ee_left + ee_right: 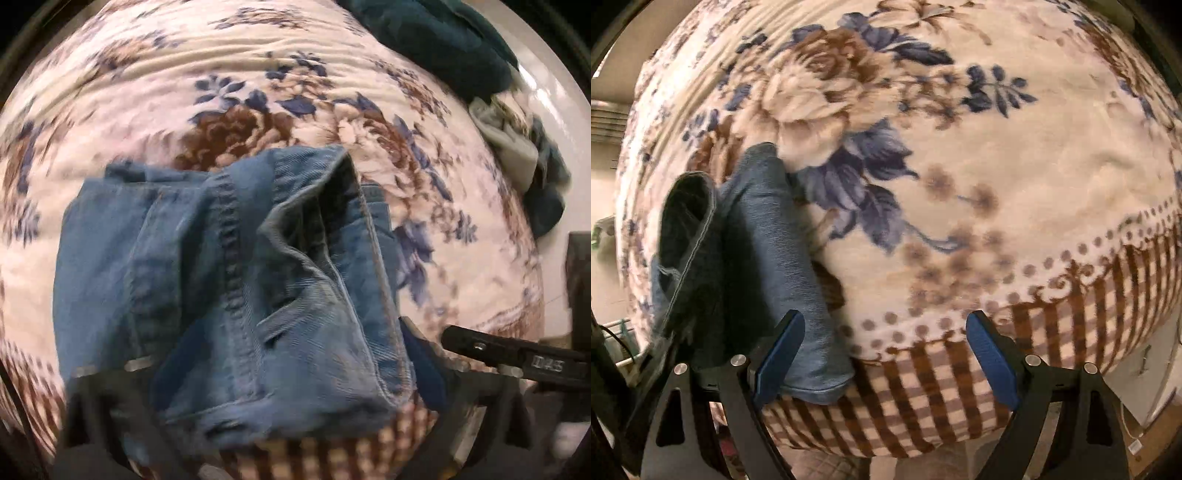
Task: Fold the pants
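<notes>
Blue denim pants (229,280) lie bunched and partly folded on a floral blanket (258,74), waistband opening up. My left gripper (280,369) sits at their near edge with the cloth draped between its fingers; the fingers are blurred and mostly covered, so their state is unclear. In the right wrist view the pants (768,258) lie at the left. My right gripper (882,354) is open and empty; its left finger (779,354) rests against the near end of the denim, its right finger (993,358) over the checked blanket border.
A dark teal garment (436,33) and a pile of grey and teal clothes (524,155) lie at the blanket's far right. The right gripper's black arm (517,354) shows at the lower right of the left wrist view. The bed edge (923,424) is near.
</notes>
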Demonstrator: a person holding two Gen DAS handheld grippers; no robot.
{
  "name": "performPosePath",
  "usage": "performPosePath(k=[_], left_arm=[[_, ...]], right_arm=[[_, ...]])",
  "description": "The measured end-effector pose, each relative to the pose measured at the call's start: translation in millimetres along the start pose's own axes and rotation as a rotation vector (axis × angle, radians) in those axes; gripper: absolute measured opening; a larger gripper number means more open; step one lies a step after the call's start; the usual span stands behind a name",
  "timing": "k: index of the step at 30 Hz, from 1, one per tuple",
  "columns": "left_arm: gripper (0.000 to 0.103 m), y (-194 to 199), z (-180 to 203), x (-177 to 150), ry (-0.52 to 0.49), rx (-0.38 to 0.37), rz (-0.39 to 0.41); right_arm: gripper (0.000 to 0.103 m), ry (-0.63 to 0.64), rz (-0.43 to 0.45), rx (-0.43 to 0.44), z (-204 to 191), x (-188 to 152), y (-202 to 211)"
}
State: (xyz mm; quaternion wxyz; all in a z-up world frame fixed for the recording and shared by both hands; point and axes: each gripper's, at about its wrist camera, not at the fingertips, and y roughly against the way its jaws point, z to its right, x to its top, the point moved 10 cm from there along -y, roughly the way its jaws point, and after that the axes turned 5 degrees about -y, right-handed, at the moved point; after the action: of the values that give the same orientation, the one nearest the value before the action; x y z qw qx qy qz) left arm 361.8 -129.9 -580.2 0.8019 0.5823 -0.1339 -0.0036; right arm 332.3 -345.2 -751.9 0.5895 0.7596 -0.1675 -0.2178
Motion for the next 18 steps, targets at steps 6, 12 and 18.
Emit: performPosePath(k=[6, 12, 18], left_arm=[[0.103, 47.0, -53.0, -5.4, 0.162, 0.054, 0.036], [0.103, 60.4, -138.2, -20.1, 0.267, 0.2, 0.014], [0.103, 63.3, -177.6, -29.6, 0.317, 0.259, 0.008]], right_arm=[[0.091, 0.075, -0.005, 0.185, -44.2, 6.1, 7.0], [0.091, 0.165, -0.1, 0.329, -104.7, 3.8, -23.3], [0.091, 0.229, -0.125, 0.227, -122.0, 5.9, -60.7]])
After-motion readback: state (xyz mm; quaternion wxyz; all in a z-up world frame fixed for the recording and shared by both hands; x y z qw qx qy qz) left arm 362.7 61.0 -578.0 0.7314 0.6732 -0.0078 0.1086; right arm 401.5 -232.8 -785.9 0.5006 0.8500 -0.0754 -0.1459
